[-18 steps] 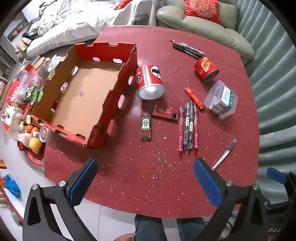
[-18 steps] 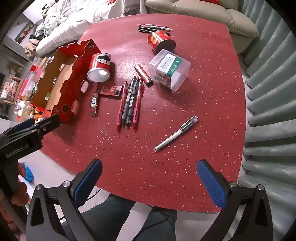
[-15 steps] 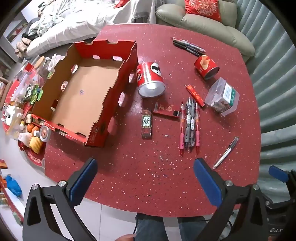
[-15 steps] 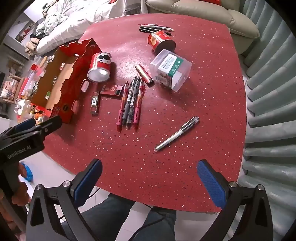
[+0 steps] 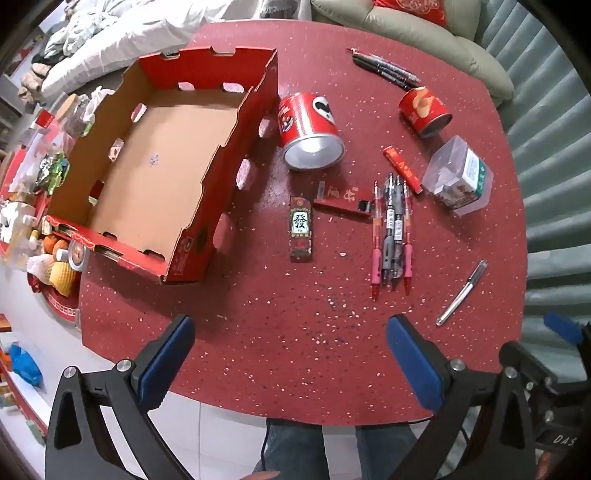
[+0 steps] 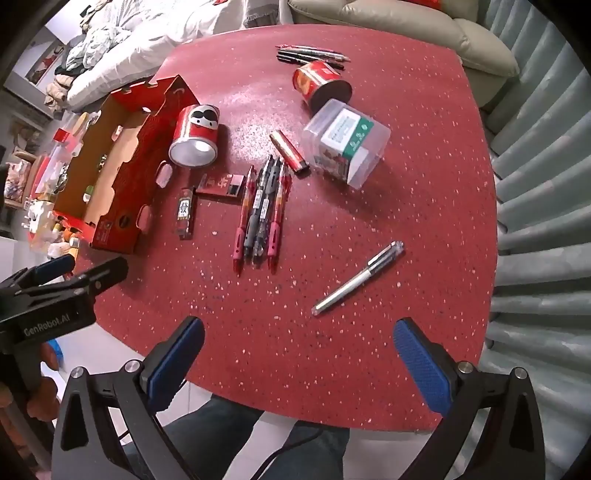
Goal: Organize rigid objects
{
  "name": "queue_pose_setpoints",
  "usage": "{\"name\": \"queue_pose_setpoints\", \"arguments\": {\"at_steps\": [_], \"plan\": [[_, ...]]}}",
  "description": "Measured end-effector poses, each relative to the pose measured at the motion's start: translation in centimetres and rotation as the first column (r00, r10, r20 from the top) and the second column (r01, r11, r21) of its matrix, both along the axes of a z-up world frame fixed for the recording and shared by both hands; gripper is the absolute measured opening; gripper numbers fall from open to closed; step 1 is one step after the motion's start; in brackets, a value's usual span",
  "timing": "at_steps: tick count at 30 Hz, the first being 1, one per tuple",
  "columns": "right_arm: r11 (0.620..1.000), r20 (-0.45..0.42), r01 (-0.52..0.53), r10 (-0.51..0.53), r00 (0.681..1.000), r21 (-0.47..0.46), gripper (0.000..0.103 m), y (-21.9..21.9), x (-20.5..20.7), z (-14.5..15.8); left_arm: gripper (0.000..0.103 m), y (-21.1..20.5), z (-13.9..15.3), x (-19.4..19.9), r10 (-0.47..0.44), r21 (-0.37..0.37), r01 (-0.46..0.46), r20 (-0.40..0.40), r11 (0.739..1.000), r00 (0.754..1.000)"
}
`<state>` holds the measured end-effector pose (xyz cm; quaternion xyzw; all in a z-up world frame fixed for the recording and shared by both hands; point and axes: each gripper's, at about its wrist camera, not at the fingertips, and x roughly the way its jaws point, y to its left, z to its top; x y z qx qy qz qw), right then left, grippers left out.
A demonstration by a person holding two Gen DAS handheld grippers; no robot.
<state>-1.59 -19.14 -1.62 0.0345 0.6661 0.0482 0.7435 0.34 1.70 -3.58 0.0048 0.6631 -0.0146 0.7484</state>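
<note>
An open red cardboard box (image 5: 155,162) (image 6: 110,177) lies empty at the table's left. Beside it lie a red can (image 5: 310,129) (image 6: 195,136) on its side, a small dark card pack (image 5: 301,229), a flat red case (image 5: 343,197), a row of several pens (image 5: 391,229) (image 6: 262,214), a red tube (image 5: 402,168), a clear plastic jar (image 5: 458,177) (image 6: 345,144), a smaller red can (image 5: 424,110) and a silver pen (image 5: 461,293) (image 6: 358,282). My left gripper (image 5: 291,354) and right gripper (image 6: 299,354) are open, empty, above the near table edge.
Several dark pens (image 5: 384,68) lie at the far edge. A sofa (image 5: 424,33) stands behind the red table (image 5: 277,332), a corrugated wall on the right, cluttered goods (image 5: 33,192) on the floor at left. The left gripper's body (image 6: 48,299) shows in the right wrist view.
Both grippers have shifted slightly forward over the table; the objects look a little closer. Nothing on the table has moved.
</note>
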Motion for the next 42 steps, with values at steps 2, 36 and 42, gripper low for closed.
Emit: {"name": "queue_pose_setpoints", "arguments": {"at_steps": [2, 36, 42], "plan": [[1.000, 0.014, -0.019, 0.020, 1.000, -0.021, 0.103, 0.5, 0.5, 0.0, 0.103, 0.1, -0.4, 0.1, -0.009, 0.000, 0.009, -0.005, 1.000, 1.000], [0.972, 0.010, -0.237, 0.237, 0.972, -0.007, 0.103, -2.7, 4.7, -1.3, 0.103, -3.7, -1.3, 3.0, 0.092, 0.083, -0.085, -0.084, 0.993, 0.992], [0.976, 0.003, -0.216, 0.216, 0.976, 0.002, 0.103, -2.8, 4.5, -1.6, 0.103, -3.8, -1.4, 3.2, 0.084, 0.080, -0.078, -0.085, 0.994, 0.993]]}}
